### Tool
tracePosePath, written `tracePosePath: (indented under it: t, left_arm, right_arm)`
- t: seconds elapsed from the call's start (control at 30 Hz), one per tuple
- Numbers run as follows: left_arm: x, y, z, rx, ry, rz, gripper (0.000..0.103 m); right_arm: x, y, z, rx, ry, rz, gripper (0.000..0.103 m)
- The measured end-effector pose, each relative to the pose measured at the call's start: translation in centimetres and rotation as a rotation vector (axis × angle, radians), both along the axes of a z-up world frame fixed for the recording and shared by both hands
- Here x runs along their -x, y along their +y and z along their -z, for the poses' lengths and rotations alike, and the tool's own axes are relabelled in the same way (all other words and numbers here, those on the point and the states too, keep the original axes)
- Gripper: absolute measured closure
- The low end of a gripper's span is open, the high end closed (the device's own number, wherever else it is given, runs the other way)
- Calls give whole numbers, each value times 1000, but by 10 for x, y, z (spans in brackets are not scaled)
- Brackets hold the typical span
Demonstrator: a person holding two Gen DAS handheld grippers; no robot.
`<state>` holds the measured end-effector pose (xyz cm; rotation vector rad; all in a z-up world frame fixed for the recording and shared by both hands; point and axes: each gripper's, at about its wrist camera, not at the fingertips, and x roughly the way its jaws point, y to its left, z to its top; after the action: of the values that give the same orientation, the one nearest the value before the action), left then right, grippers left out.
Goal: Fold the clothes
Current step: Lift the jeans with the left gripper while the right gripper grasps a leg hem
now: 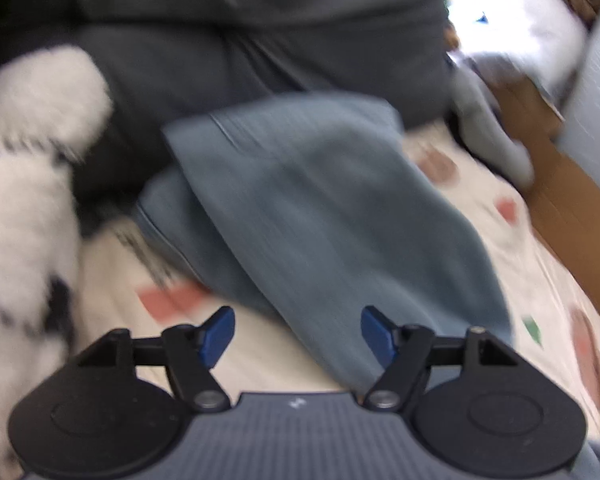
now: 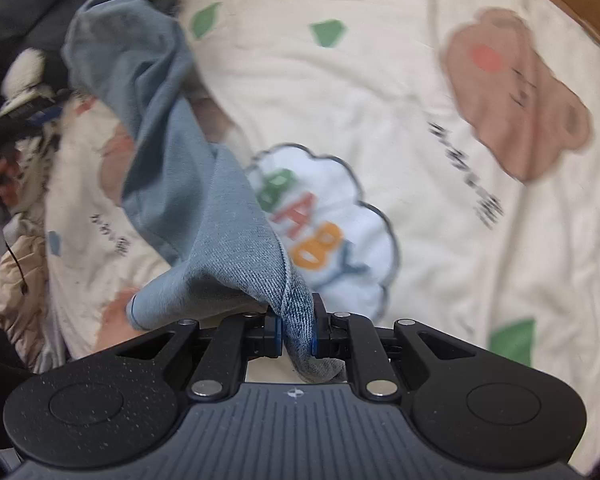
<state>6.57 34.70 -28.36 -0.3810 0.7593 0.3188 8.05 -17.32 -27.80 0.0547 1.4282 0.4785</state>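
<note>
A cream bed sheet (image 2: 380, 92) printed with bears, green shapes and a "BABY" cloud is covering the bed and carrying everything else. At its far side a dark grey quilt (image 1: 240, 40) is bunching up, and a fluffy white and black garment (image 1: 24, 184) is lying to the left.

The blue denim garment (image 2: 168, 168) is stretching over the sheet, partly lifted. In the right wrist view its long axis is running from the tongs up and to the left, toward the dark bedding; the far end is crumpling there, while the near end is rising off the sheet. In the left wrist view the garment (image 1: 324, 208) is draping diagonally, narrow end toward the camera.

The right tongs (image 2: 296, 338) are clenching a hemmed corner of the denim between the blue pads. The left tongs (image 1: 298, 336) are standing released, jaws spread wide, nothing between them, hovering over the near edge of the cloth.

As a judgement, the risk is uneven tension: with only one corner pinched, the heavy denim is likely twisting and sagging, so any fold could be landing skewed. The small bite on the hem could also be slipping under the weight. The far end could be snagging on the quilt. Both views are blurring, so finer creases cannot be told.
</note>
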Motion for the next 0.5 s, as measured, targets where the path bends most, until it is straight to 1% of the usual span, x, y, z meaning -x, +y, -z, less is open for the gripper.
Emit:
tracePosePath:
  t: [0.03,0.2,0.37,0.5]
  left_arm:
    - [-4,7,-2,-13,-14,-25,29]
    - [-30,32,-2,-37,-40,-62,27]
    - [-45,47,10,-3,-30,-80,25]
    - [-49,48,23,39,-15,-85,24]
  right_arm:
    - [3,-4,0,12,4,15,93]
    - [11,-29,1,59,25,81,93]
    - [21,-49,4,117,46,132,93]
    - [29,-65,6,164,62,173,93]
